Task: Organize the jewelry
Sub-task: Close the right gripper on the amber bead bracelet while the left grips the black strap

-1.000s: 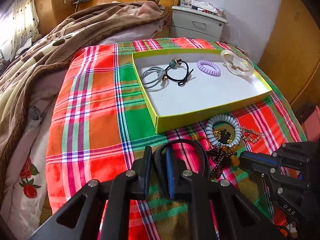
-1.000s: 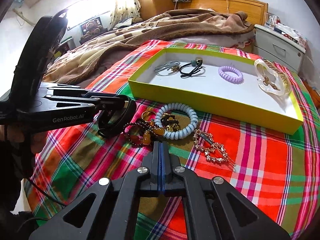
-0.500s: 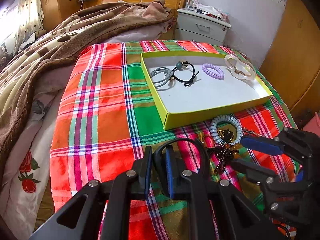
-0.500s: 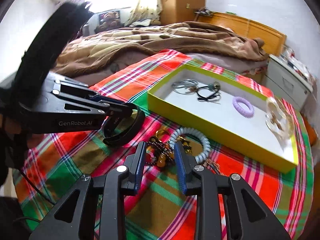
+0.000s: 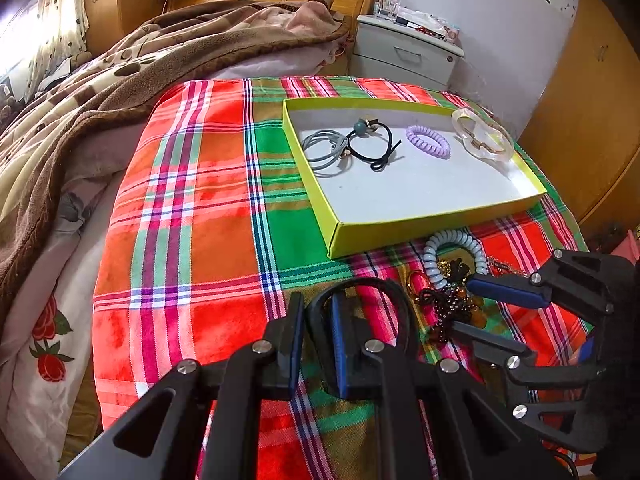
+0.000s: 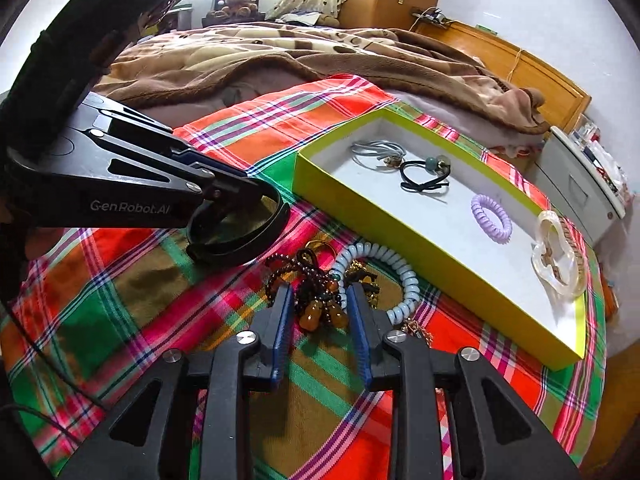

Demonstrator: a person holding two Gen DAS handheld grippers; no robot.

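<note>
My left gripper [image 5: 316, 312] is shut on a black band [image 5: 396, 296], which hangs in a loop just above the plaid cloth [image 5: 192, 208]. In the right wrist view the same left gripper [image 6: 244, 194] holds the black band [image 6: 240, 240] at the left. My right gripper [image 6: 320, 308] straddles a dark beaded bracelet with amber beads [image 6: 320, 314]. Its jaws are closing and a small gap still shows beside the beads. From the left wrist view the right gripper [image 5: 460, 304] sits over the beaded bracelet [image 5: 444, 308]. A pale blue coil tie [image 6: 408, 276] and a gold chain [image 6: 416, 326] lie beside it.
A yellow-green box [image 5: 400, 232] [image 6: 400, 236] with a white floor holds grey ties [image 5: 324, 148], a black tie [image 5: 376, 148], a purple coil [image 5: 428, 142] and a clear bangle [image 5: 484, 140]. A brown blanket [image 5: 100, 92] lies at the left. A nightstand [image 5: 404, 52] stands behind.
My right gripper went from shut to open, rolled, and slid forward so the amber beads now sit between its fingers. The left gripper kept still with the black band.
</note>
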